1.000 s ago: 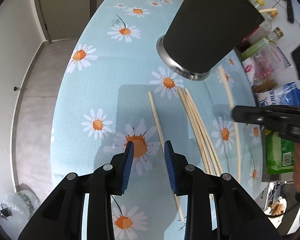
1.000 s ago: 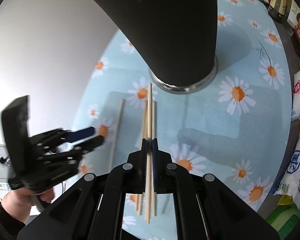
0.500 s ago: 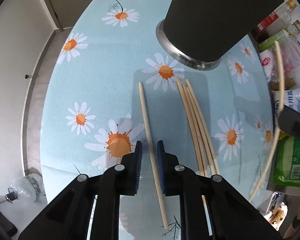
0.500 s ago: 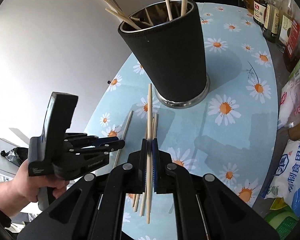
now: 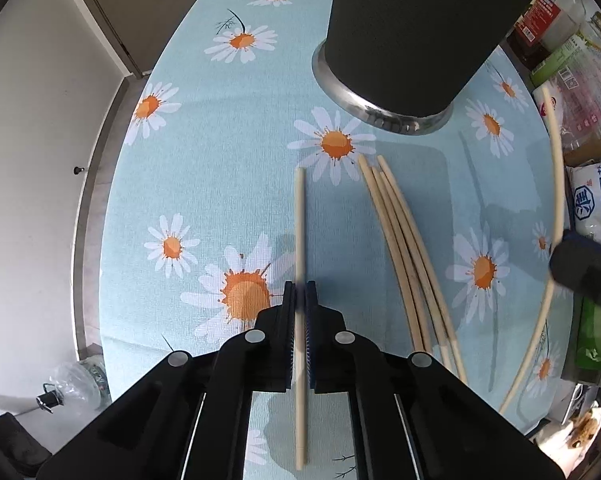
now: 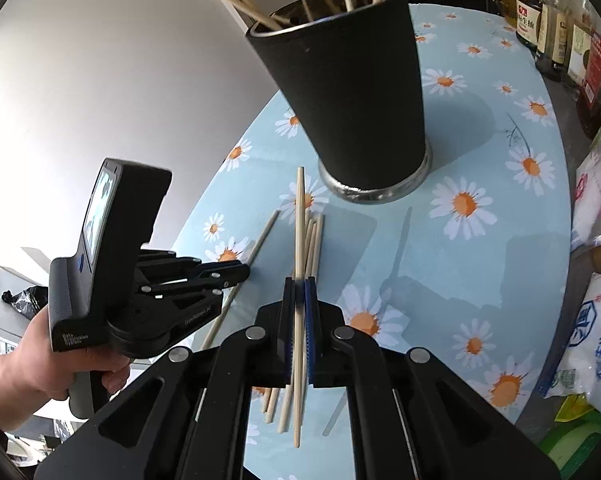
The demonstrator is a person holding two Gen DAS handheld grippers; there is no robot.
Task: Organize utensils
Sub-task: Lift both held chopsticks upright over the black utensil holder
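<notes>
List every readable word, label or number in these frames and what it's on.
"精制食用盐": white-and-blue salt bag.
"生抽": dark sauce bottle.
"Data Collection System", roughly; tiny print on the left gripper body.
Red box, green packet, other bottles and bags: print too small or blurred to read.

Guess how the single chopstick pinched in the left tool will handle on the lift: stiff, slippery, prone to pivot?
Probably stiff: the chopstick lies straight, no sag. Likely light, being thin, pale wood. It may pivot: the left tool pinches it with narrow pads and a long length sticks out ahead. Its round section could roll on the tablecloth if released.
</notes>
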